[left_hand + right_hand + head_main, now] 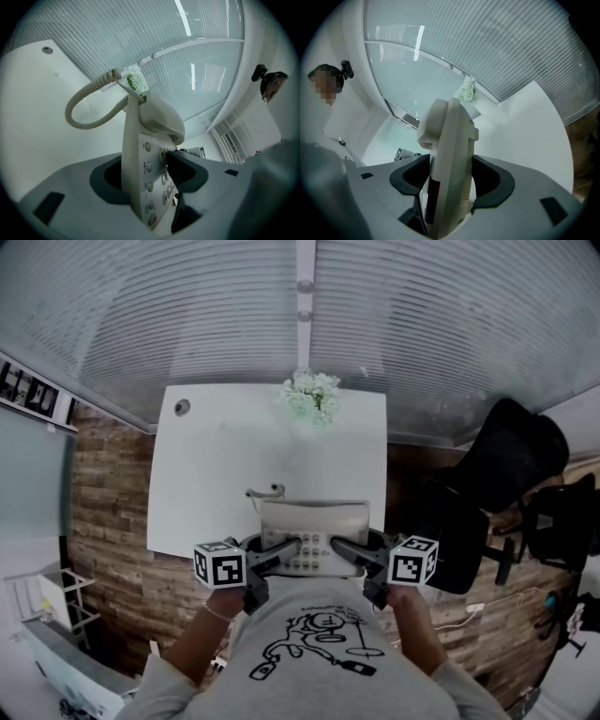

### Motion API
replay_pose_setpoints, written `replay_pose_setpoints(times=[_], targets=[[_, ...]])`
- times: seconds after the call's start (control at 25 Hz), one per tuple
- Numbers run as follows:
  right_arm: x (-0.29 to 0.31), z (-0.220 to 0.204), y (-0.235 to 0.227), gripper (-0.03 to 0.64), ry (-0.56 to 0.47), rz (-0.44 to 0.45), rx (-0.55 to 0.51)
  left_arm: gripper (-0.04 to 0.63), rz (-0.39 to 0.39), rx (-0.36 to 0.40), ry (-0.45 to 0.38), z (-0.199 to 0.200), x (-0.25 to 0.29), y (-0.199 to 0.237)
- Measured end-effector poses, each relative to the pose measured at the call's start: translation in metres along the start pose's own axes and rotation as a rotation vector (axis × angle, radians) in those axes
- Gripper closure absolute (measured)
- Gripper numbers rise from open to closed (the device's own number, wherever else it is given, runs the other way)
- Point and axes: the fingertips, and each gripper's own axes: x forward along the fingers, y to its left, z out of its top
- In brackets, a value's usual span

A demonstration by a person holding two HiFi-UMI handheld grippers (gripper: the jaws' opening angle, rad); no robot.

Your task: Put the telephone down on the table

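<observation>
The left gripper (279, 556) and right gripper (349, 555) each pinch a side of the phone (314, 524) at the table's (234, 456) near edge. They should lower it together, level, then release.

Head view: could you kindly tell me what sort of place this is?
Most likely an office: a white desk, a black office chair beside it, a corded desk telephone, and slatted blinds behind.
</observation>
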Motion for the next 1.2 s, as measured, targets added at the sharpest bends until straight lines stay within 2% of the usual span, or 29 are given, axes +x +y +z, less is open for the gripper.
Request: replay_pose_setpoints(times=[0.32,1.2], targets=[[0.019,-0.004,0.001,0.319,-0.018,-0.026,0.018,0.360,-0.013,0.013,0.040,0.008,-0.011,0.015],[0.047,-0.013,-0.027,0.319,0.014,-0.066,0.066,0.360,-0.026,-0.054,0.064,0.007,-0.008,0.058]])
